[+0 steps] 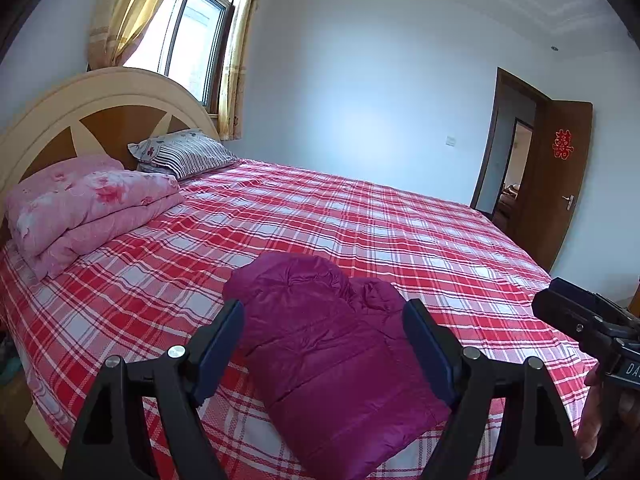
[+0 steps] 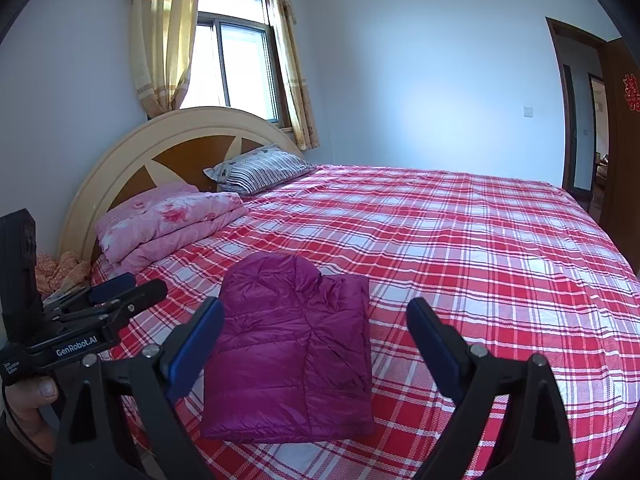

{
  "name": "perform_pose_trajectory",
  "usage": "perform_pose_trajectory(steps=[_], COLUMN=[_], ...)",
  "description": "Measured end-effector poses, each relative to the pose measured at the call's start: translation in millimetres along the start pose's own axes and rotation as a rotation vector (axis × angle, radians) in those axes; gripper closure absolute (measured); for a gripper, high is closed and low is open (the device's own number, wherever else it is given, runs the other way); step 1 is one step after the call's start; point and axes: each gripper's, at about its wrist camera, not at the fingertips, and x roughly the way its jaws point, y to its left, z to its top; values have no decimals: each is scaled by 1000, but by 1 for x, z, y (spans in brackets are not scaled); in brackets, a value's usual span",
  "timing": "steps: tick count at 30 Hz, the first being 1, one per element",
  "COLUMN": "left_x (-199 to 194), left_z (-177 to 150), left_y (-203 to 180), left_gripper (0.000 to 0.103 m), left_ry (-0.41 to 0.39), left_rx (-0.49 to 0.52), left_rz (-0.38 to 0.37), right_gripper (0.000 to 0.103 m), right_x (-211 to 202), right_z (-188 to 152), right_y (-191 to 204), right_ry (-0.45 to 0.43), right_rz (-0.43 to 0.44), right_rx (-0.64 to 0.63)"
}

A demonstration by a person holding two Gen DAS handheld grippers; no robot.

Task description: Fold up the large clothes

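A magenta puffer jacket [image 1: 332, 356] lies folded into a compact rectangle on the red plaid bed [image 1: 400, 220], near its front edge; it also shows in the right wrist view [image 2: 296, 348]. My left gripper [image 1: 324, 312] is open and empty, held above the jacket with the jaws wide apart. My right gripper [image 2: 316, 312] is open and empty, also above the jacket. The left gripper shows from the side at the left of the right wrist view [image 2: 120, 288]. Only the right gripper's body shows at the right edge of the left wrist view.
A folded pink floral quilt [image 1: 88, 208] and a striped pillow [image 1: 188, 152] lie by the headboard [image 1: 60, 120]. A window with yellow curtains [image 2: 228, 60] is behind it. An open brown door [image 1: 560, 184] stands at the right. Orange cloth [image 2: 60, 272] lies left of the bed.
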Motion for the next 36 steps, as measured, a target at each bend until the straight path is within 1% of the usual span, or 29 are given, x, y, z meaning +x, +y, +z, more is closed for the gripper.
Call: perform_pose_trajectory(steps=[11,14,16,20,22,23,24,36], left_x=[1,0,0,-3,-5,-6,-7,-5], left_z=[0,0,1,2,3,4,4,6], left_y=[-1,-1,0,0,-1,-1,-1,6], left_gripper=[21,21,21,21,16,10,8,5], left_ry=[0,2,6,-12,-18,-23,-26,-49], left_rx=[1,-6,-6,-9,-4,-1,-1,6], left_rz=[18,21,14,23,31,37,40,113], right_gripper=[7,5,4,4,4,4,4,3], right_x=[-3,-4,-5,-8,-10,-10,-11,-6], right_z=[-2,-2,-2,-1,-1,-1,-1,-5], right_y=[-1,-1,-1,-2,-2,-2,-1,0], right_ry=[-15,-21,-29,-39,-47,-50,-52,-43], right_rz=[2,-1,-3,-1,0,1,2,12], right_rx=[4,1,1,9,8,8,8,5])
